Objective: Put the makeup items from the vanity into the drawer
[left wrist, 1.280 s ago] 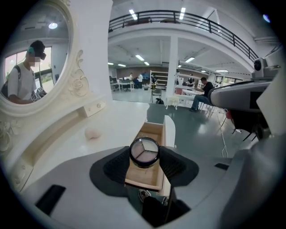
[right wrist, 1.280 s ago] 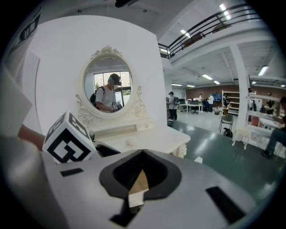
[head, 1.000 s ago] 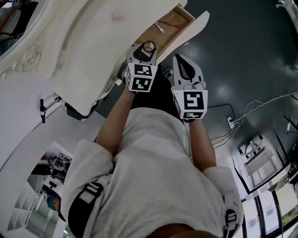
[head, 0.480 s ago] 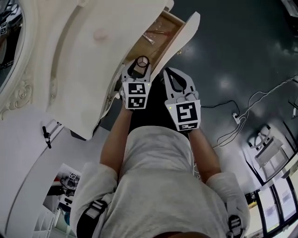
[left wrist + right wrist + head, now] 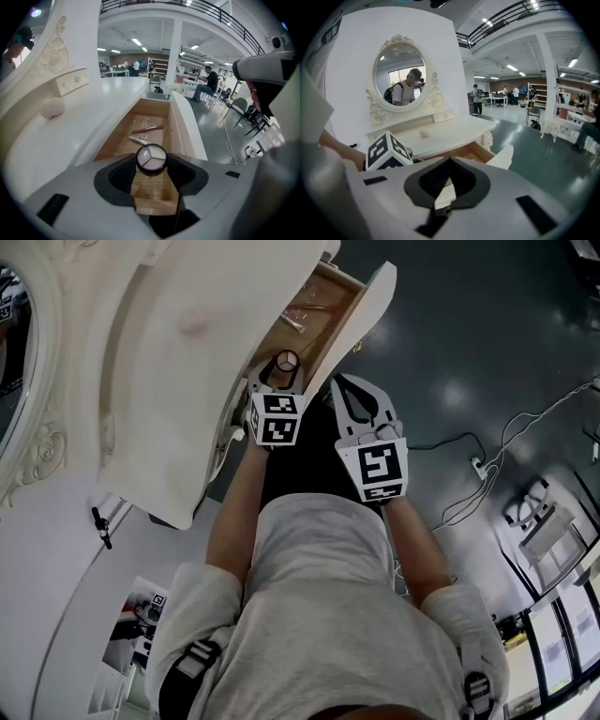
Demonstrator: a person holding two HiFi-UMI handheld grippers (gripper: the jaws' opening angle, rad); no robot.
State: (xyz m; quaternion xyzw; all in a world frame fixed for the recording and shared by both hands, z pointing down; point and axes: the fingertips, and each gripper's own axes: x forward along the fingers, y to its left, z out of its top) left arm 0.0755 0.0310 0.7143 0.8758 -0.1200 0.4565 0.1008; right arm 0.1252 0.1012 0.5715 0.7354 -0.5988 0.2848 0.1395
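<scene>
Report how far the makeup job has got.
Done: the drawer is open, with a pink stick and a white tube lying inside. In hand: the left gripper is shut on a round compact above the drawer; the right gripper is shut, empty. Left: a pale round puff on the vanity top.

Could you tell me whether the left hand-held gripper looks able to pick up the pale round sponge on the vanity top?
Probably not yet: the left hand-held gripper is shut on a round compact above the open drawer. The sponge itself lies unobstructed on the vanity top.
</scene>
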